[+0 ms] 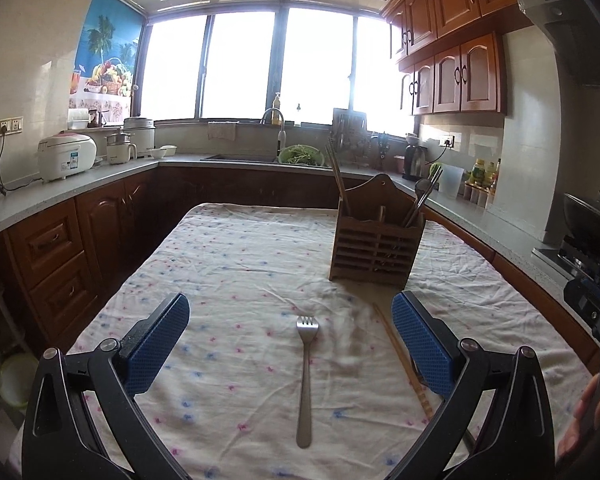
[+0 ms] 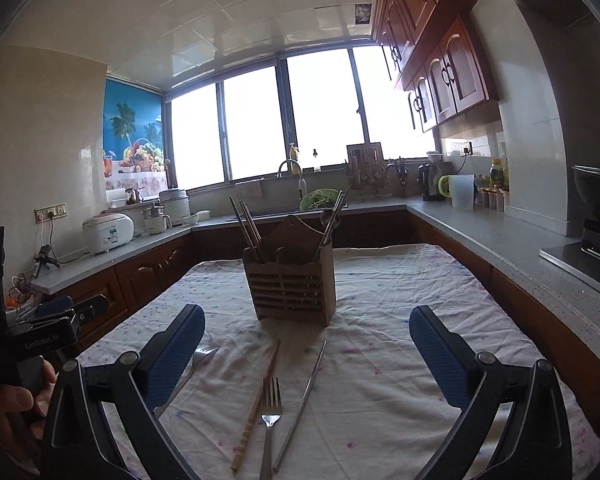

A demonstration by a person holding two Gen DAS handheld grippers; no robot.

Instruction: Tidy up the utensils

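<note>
- the left gripper (image 1: 290, 342) has its blue pads wide apart, with nothing pinched. a fork (image 1: 306, 376) lies flat on the flowery cloth (image 1: 228, 264) between them.
- the right gripper (image 2: 306, 350) is wide apart too, holding nothing.
- under it lie a wooden chopstick (image 2: 256, 406), a second fork (image 2: 270, 420) and a metal chopstick (image 2: 300, 406).
- the wooden utensil holder (image 2: 290, 284) stands upright behind them.

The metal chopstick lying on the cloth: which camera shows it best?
The right wrist view. The metal chopstick lies there in full between the open gripper fingers, right of a fork and a wooden chopstick. The left wrist view does not show it, only another fork and the wooden chopstick.
</note>
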